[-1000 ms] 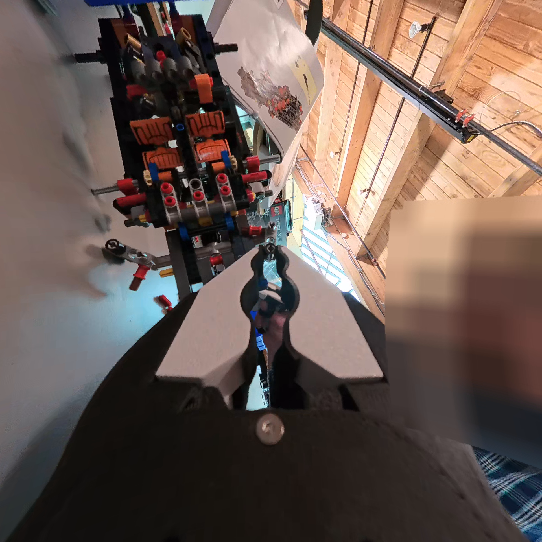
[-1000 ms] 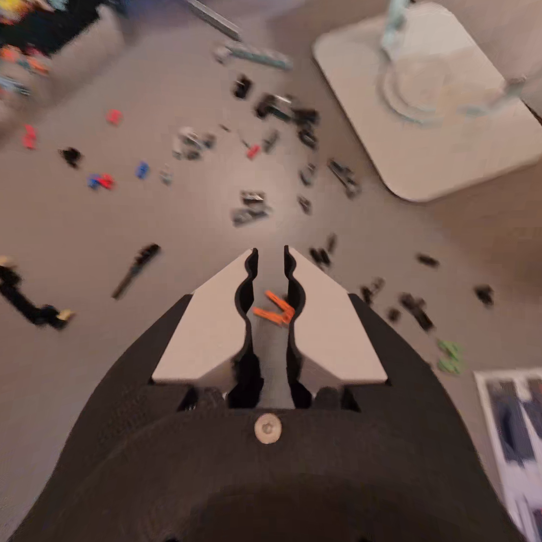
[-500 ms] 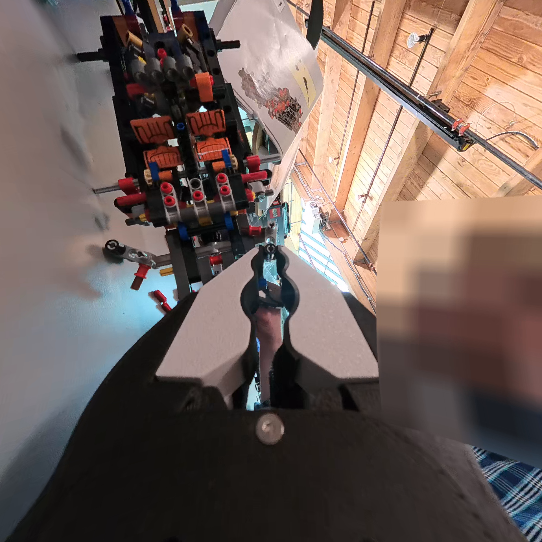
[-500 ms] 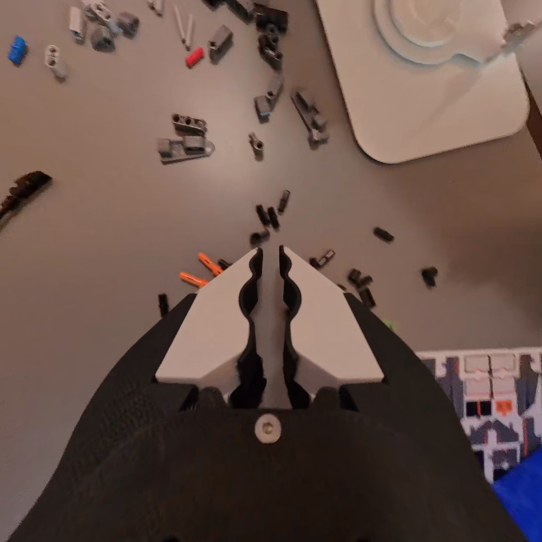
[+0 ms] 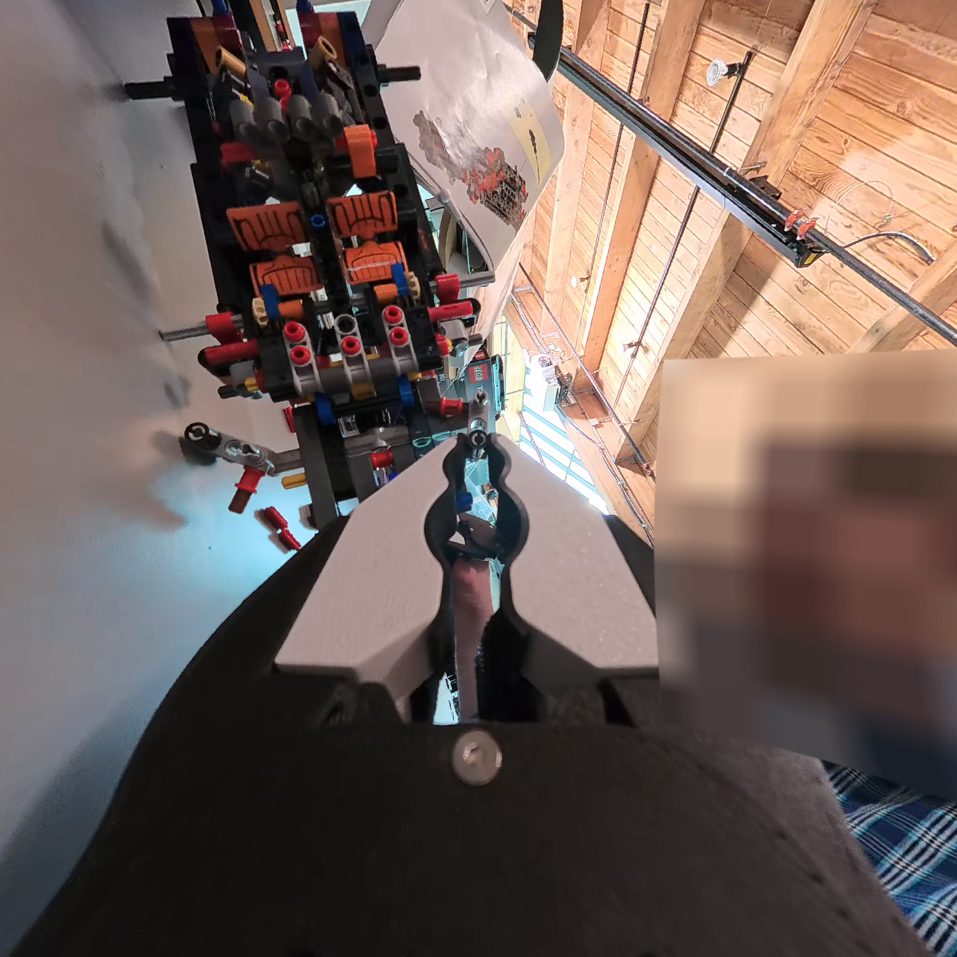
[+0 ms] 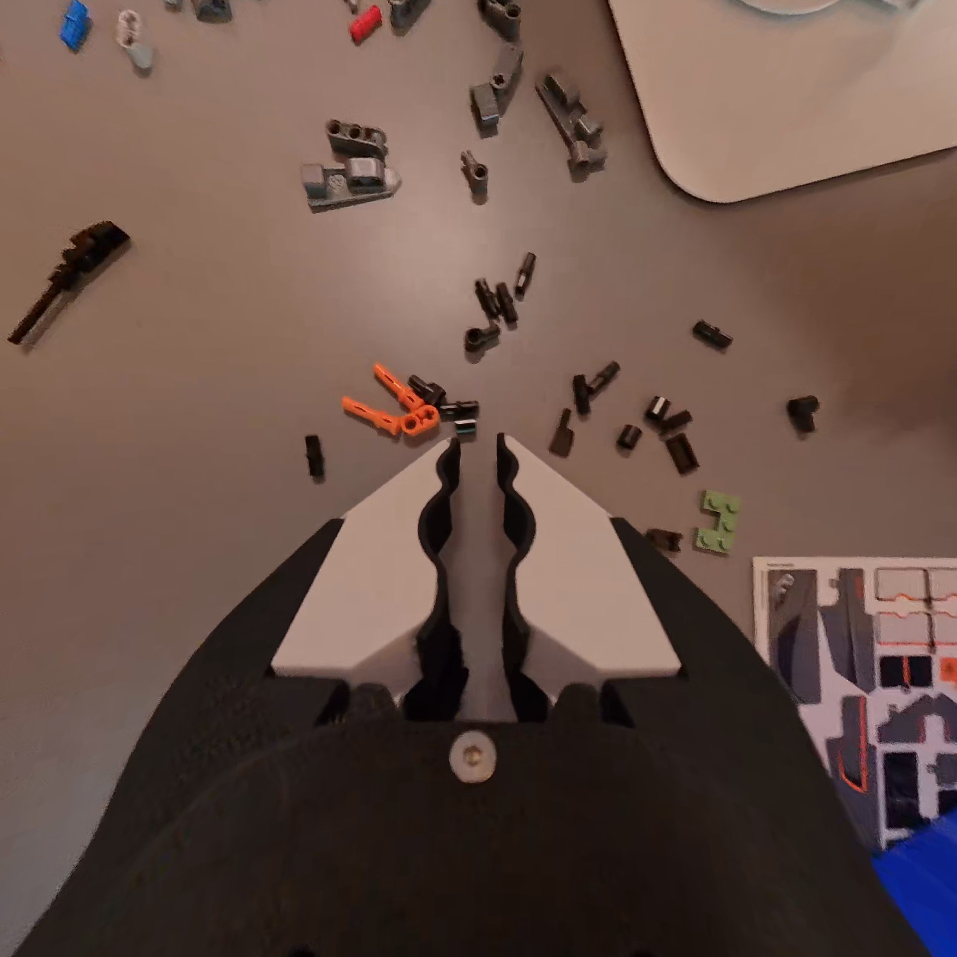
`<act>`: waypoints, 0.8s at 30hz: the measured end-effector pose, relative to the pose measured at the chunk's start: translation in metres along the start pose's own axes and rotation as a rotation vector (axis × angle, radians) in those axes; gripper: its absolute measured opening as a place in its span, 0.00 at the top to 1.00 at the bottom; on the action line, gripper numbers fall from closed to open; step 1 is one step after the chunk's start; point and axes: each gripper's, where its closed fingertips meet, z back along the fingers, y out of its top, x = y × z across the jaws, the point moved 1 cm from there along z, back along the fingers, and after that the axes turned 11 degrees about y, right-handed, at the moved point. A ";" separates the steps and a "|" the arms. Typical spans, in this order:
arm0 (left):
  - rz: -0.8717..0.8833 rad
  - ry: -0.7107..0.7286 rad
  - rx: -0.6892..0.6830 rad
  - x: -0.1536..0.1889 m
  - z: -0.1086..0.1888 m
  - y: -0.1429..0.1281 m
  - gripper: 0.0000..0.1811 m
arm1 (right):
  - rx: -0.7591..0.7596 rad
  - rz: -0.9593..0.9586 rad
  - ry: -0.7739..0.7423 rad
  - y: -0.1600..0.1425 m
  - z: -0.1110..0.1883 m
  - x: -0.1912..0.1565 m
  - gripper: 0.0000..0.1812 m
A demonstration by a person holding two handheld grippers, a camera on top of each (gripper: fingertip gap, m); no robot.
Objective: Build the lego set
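- Model (image 5: 316,269), black frame with orange seats and red pins, stands on the white table (image 5: 77,569); the left wrist view is rolled, so the table fills the left edge.
- Left gripper (image 5: 477,439) is clenched on a small grey liftarm (image 5: 478,414), pinched at its tips, just beside the model's near end.
- Loose red pins (image 5: 279,525) lie on the table by the model's base.
- Instruction booklet (image 5: 481,129) leans behind the model; wooden ceiling beyond.
- Right gripper (image 6: 477,440) is released, jaws a little apart with nothing between them, above the table (image 6: 207,310).
- Two orange pieces (image 6: 396,406) lie just ahead-left of its tips, touching a cluster of black pins (image 6: 450,406).
- More black pins (image 6: 497,300) are scattered ahead and to the right; grey parts (image 6: 349,171) lie farther off.
- Green plate (image 6: 719,522) sits right of the gripper, near a sticker sheet (image 6: 854,673).
- White pad (image 6: 777,93) occupies the top right corner.
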 end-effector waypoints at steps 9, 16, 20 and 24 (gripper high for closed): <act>-0.009 0.005 -0.004 -0.001 -0.002 -0.002 0.97 | -0.008 0.037 -0.025 0.002 -0.013 0.000 0.97; -0.011 0.007 0.004 0.000 0.001 -0.001 0.97 | 0.049 -0.023 0.278 0.035 0.001 -0.057 0.97; -0.007 -0.004 0.003 0.000 0.001 -0.002 0.97 | -0.037 -0.028 0.586 0.055 -0.024 -0.118 0.97; -0.006 -0.009 0.005 0.000 0.004 -0.002 0.97 | -0.207 -0.030 0.627 0.043 -0.051 -0.127 0.97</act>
